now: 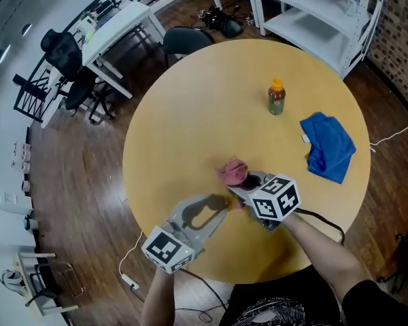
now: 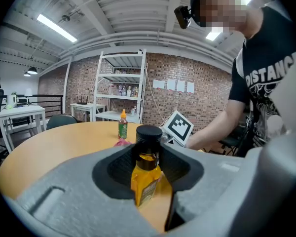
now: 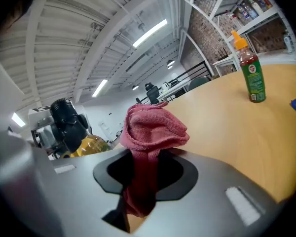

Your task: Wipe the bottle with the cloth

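Observation:
My left gripper (image 1: 219,206) is shut on an amber bottle (image 2: 146,174) with a black cap, held upright between its jaws just above the round wooden table (image 1: 204,107). In the head view only a sliver of this bottle (image 1: 230,203) shows. My right gripper (image 1: 245,185) is shut on a bunched pink cloth (image 3: 150,132), whose top bulges out past the jaws. In the head view the pink cloth (image 1: 233,171) sits just beyond the bottle and close to it; I cannot tell whether they touch. The right gripper view shows the bottle (image 3: 71,130) to the cloth's left.
A green bottle (image 1: 277,98) with an orange cap stands upright at the far side of the table. A blue cloth (image 1: 329,146) lies crumpled near the right edge. White shelving (image 1: 319,12) and a dark chair (image 1: 185,39) stand beyond the table.

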`<state>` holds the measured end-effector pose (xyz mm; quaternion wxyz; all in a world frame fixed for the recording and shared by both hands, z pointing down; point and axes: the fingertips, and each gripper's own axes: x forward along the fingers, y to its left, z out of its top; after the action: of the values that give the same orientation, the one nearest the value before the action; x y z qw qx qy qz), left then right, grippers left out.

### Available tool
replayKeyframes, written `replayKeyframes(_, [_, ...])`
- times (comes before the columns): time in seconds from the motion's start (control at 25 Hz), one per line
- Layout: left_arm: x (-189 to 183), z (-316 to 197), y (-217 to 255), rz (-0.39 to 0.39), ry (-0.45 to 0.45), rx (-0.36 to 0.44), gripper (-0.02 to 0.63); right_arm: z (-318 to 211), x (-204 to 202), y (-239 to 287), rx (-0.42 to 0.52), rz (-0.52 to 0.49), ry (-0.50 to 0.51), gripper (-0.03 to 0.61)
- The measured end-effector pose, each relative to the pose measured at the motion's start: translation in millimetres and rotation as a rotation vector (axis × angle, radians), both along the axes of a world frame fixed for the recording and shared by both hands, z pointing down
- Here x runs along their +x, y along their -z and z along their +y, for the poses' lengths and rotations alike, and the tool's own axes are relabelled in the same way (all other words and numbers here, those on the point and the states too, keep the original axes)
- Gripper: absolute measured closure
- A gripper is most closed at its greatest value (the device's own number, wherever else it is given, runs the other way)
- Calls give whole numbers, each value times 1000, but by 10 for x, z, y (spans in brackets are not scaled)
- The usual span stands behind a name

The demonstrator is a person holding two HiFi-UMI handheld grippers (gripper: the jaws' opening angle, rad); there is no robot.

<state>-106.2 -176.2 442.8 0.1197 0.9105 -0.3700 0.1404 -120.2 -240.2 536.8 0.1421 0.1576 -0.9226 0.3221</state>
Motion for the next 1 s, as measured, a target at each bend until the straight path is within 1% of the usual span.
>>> replayKeyframes(0.2, [-11,-9,11,0,5,-7,465,-56,-166,22,-18,-21,70,482])
replayKeyframes(0.32, [-3,-40,39,5,10,1,465,-62,-245,33,-74,-57,133,482])
replayKeyframes(0.52, [-35,-25,34,8,20,-5,465,21,-415,0,-175,-105,287,482])
replayKeyframes(0.64, [-56,-34,57,13,26,5,465,36,-538,-10,-222,-114,359,482])
replayKeyframes(0.72, [-56,-45,76,18,31,2,465,30,-607,-2,-234,-105,395,482])
replayKeyframes(0.8, [-47,-56,75,15,33,-4,465,-20,-640,32,-215,-94,398,482])
replayKeyframes(0.84, [-41,-62,68,12,33,-5,465,-66,-629,65,-192,-90,380,482])
replayKeyframes(0.92, [-32,-67,54,8,32,-2,465,-179,-540,184,-134,-103,302,482])
replayKeyframes(1.0, [-44,-62,41,6,33,-2,465,-269,-387,383,-89,-157,196,482])
